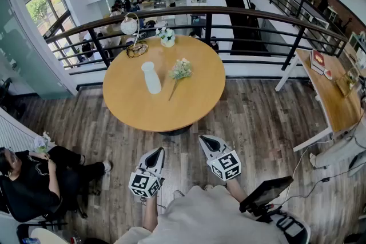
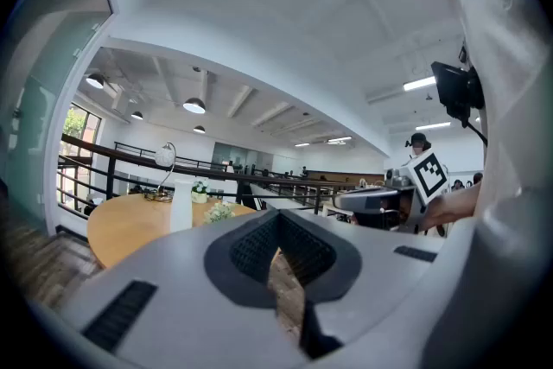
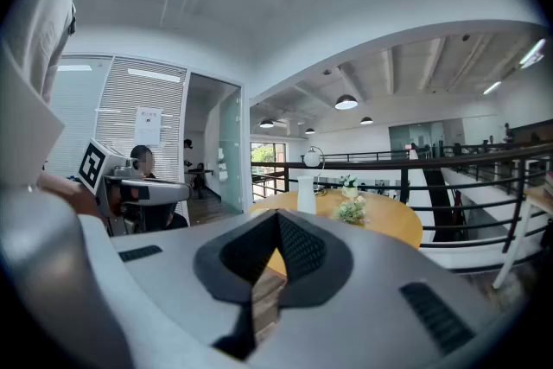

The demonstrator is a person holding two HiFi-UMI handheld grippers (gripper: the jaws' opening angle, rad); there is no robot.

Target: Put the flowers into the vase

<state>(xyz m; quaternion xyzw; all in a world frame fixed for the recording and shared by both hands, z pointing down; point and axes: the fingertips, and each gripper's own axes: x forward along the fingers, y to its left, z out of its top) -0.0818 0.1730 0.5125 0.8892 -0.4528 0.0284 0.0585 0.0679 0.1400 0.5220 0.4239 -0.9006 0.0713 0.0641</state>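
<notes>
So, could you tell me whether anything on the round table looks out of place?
Only the loose flowers, which lie flat on the table beside the upright white vase and apart from it. Nothing looks spilled or damaged.

A: How many tables?
B: Two: one round table [image 1: 131,106] in the middle and one long desk [image 1: 337,106] at the right.
A: Vases?
B: One white vase [image 1: 151,77], on the round table.
A: Flowers?
B: Two lots: one bunch of flowers [image 1: 180,70] just right of the vase, and one small flower pot [image 1: 167,37] at the far edge.
A: Lamps?
B: One lamp [image 1: 130,26], far left on the table.
A: Grippers?
B: Two, both near: the left gripper [image 1: 157,152] and the right gripper [image 1: 206,142].
A: People close by?
B: One seated person [image 1: 34,180], near left.
</notes>
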